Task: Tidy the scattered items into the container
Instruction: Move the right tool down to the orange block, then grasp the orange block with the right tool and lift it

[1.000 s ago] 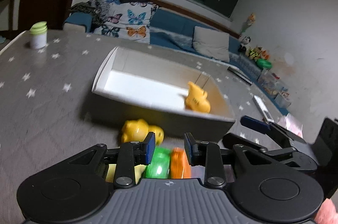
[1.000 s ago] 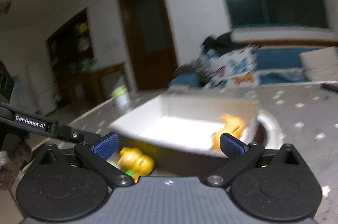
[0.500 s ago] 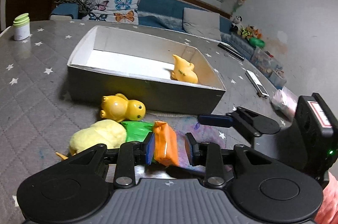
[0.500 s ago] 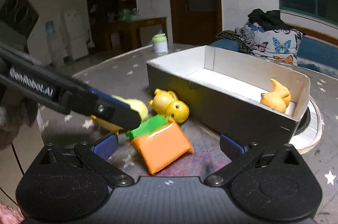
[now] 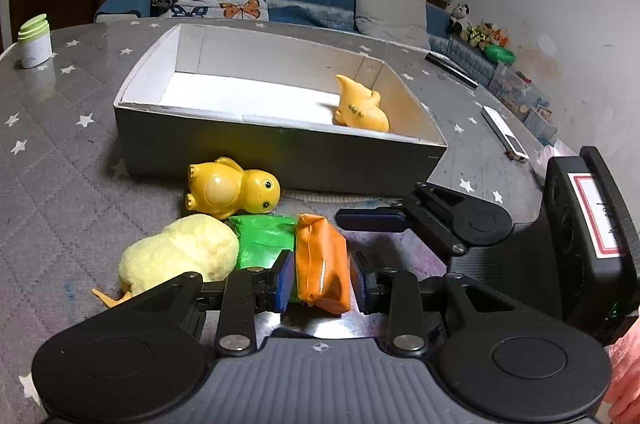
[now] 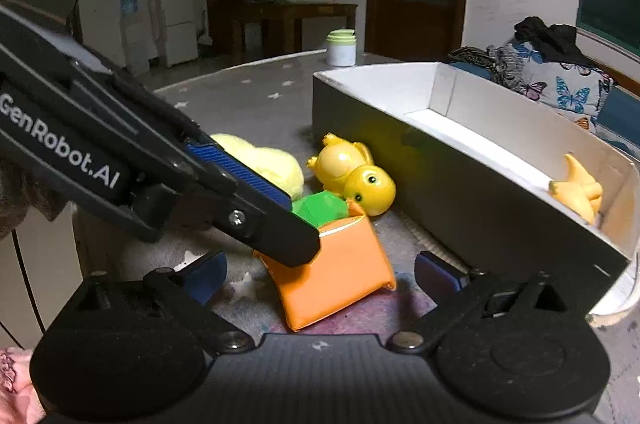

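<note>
An open grey box (image 5: 280,154) with a white inside holds one yellow toy (image 5: 360,104). In front of it lie a yellow plastic duck (image 5: 230,188), a pale yellow plush (image 5: 180,256), a green packet (image 5: 264,236) and an orange packet (image 5: 322,260). My left gripper (image 5: 320,282) has its jaws around the orange packet, close to its sides. My right gripper (image 6: 320,272) is open, low over the table, with the orange packet (image 6: 336,276) between its fingers. The left gripper's finger (image 6: 240,200) crosses the right wrist view.
A white jar with a green lid (image 5: 36,42) stands at the table's far left. A white remote (image 5: 506,138) and a dark bar (image 5: 452,70) lie right of the box. A sofa with cushions is behind the table.
Both grippers came down and back toward the pile in front of the box. The left jaws now bracket the orange packet; the right gripper swung in from the right.
</note>
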A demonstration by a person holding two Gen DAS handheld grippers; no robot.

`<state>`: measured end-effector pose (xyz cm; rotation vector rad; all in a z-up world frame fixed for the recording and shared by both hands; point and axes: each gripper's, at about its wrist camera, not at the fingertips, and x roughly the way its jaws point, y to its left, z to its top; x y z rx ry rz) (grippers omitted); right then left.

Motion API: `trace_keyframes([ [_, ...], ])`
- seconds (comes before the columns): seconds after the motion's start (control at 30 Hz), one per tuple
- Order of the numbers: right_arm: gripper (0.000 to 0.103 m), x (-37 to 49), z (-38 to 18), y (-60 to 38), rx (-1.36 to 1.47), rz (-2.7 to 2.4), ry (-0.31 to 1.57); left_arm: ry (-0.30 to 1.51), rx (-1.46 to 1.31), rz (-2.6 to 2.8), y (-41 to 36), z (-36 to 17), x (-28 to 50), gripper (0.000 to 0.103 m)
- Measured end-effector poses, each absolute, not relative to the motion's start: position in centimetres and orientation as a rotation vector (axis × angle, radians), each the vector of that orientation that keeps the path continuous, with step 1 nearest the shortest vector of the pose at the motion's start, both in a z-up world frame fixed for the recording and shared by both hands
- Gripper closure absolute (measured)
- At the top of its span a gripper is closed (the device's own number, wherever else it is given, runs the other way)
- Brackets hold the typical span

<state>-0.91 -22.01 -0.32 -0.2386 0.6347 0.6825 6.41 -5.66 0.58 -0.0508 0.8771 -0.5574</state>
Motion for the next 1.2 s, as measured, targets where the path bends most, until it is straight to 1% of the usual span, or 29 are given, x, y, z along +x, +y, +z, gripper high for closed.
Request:
trace_keyframes([
  [0.17,0.012,-0.4,-0.7,-22.1,-0.224,0.689,0.649,0.906,-0.049,-0.545,-5.8,0.0,6.9,0.072],
  [0.23,0.017,-0.2,-0.7,-22.3,-0.214,0.691,0.653,0.908,-0.045,-0.556,-6.0,0.0,7.0,0.072],
  [0.27,0.018,-0.2,-0.8,-22.3,-0.214,0.69,0.653,0.908,-0.043,-0.562,-6.0,0.0,6.9,0.072],
  [0.33,0.022,-0.4,-0.8,-22.4,-0.212,0.688,0.648,0.904,-0.035,-0.569,-6.2,0.0,6.9,0.077],
  [0.37,0.023,-0.4,-0.8,-22.5,-0.212,0.684,0.646,0.902,-0.03,-0.572,-6.3,0.0,6.8,0.077],
  [0.43,0.029,-0.5,-0.7,-22.6,-0.214,0.669,0.643,0.897,-0.022,-0.578,-6.5,0.1,6.7,0.079],
  [0.53,0.036,-0.7,-0.6,-23.0,-0.202,0.65,0.639,0.886,-0.025,-0.59,-6.5,0.3,6.6,0.08],
  [0.63,0.038,-1.0,-0.2,-23.3,-0.196,0.643,0.626,0.873,-0.023,-0.603,-6.8,0.7,6.3,0.081],
  [0.73,0.044,-1.6,0.5,-23.3,-0.217,0.635,0.593,0.857,-0.024,-0.619,-7.1,1.4,6.2,0.082],
  [0.8,0.046,-1.8,1.2,-23.3,-0.223,0.626,0.573,0.838,-0.028,-0.631,-7.2,2.1,6.2,0.082],
  [1.0,0.047,-1.7,3.8,-23.7,-0.251,0.587,0.501,0.781,-0.042,-0.653,-7.9,4.3,7.2,0.083],
  [1.2,0.048,0.1,6.1,-24.2,-0.291,0.539,0.449,0.742,-0.068,-0.653,-8.7,6.0,9.8,0.083],
])
